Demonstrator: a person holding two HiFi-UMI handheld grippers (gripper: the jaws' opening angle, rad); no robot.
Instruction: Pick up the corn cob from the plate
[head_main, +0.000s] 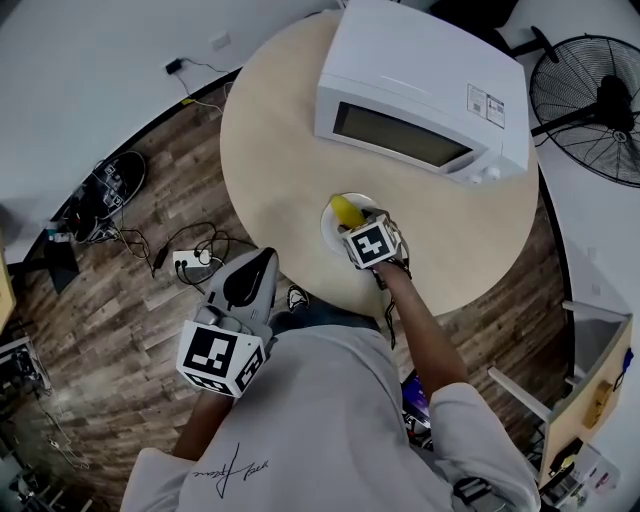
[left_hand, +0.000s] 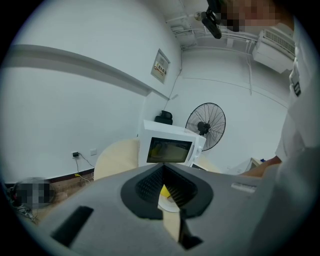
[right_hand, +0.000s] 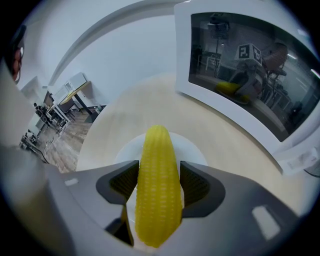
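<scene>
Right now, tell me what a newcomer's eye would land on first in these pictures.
The bright yellow corn cob, lying on the white plate on the round table, between the right gripper's spread jaws. Next, the big white microwave at the table's far side, its door mirroring corn and gripper. The left gripper hangs off the table's near edge, jaws together.

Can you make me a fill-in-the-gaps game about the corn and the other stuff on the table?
1. The yellow corn lies on a white ____.
2. The big white box behind it on the table is a ____.
3. The corn sits between the open jaws of the ____ tool.
4. The shape of the tabletop is ____.
Missing words: plate, microwave, right, round.
</scene>
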